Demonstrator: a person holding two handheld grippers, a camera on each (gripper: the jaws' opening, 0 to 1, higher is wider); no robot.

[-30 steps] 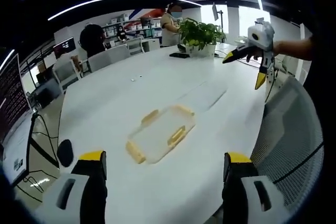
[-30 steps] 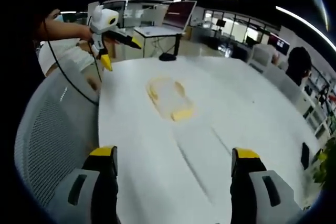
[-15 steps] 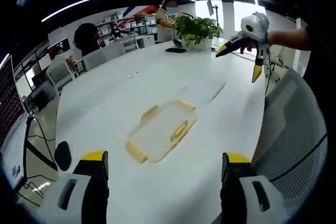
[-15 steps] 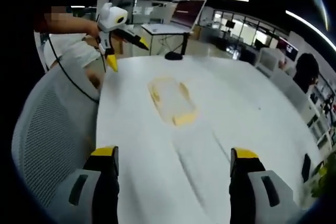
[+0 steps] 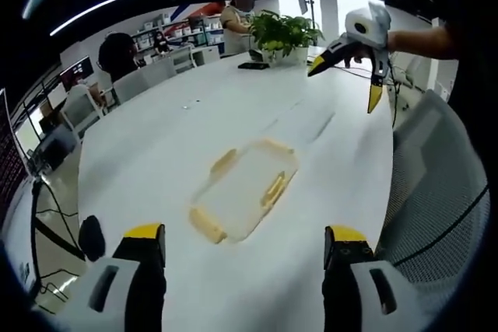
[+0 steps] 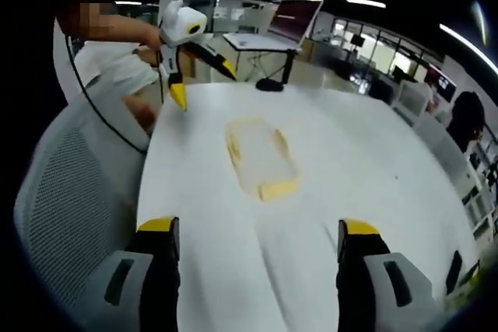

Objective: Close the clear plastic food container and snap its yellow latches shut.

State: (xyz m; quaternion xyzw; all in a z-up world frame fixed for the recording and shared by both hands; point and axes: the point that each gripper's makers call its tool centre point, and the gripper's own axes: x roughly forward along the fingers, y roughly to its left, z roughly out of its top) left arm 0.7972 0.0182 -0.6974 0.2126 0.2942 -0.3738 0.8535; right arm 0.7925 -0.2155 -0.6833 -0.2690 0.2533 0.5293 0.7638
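Left tool (image 5: 243, 242) — jaws spread wide, holding nothing, raised above the white worktop (image 5: 148, 161) with no contact. Right tool (image 6: 254, 235) — likewise wide open and empty, clear of the surface. The clear container (image 5: 243, 190) with yellow latches (image 5: 272, 189) lies flat on the worktop, ahead of both tools and apart from them. A potted plant (image 5: 282, 34) stands at the far end. A mesh chair (image 6: 66, 192) sits beside the worktop edge.
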